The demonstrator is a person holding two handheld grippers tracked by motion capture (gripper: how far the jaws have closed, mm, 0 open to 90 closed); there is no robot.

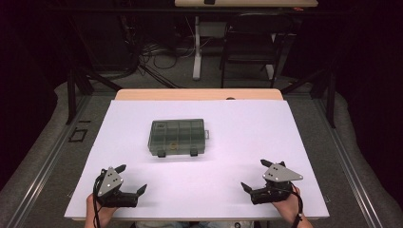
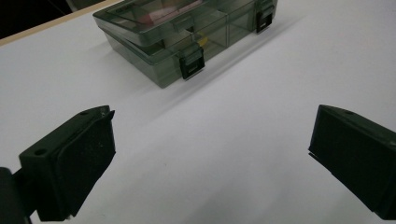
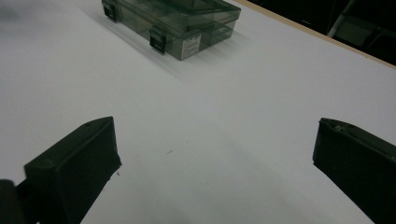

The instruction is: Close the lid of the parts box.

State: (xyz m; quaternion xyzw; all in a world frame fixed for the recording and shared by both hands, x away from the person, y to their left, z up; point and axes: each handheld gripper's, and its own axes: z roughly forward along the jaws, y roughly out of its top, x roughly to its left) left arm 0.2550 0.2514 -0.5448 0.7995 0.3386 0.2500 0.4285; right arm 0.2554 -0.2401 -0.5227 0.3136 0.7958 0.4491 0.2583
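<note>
White label [image 3: 189, 47] on box [image 3: 173, 21] end

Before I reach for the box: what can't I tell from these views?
- Contents of the compartment box: high view, tinted lid and too small.
- Yellow item inside: left gripper view, blurred through the plastic.
- Box label: right gripper view, print too small.
- Box's far end: left gripper view, cut by top edge.
</note>
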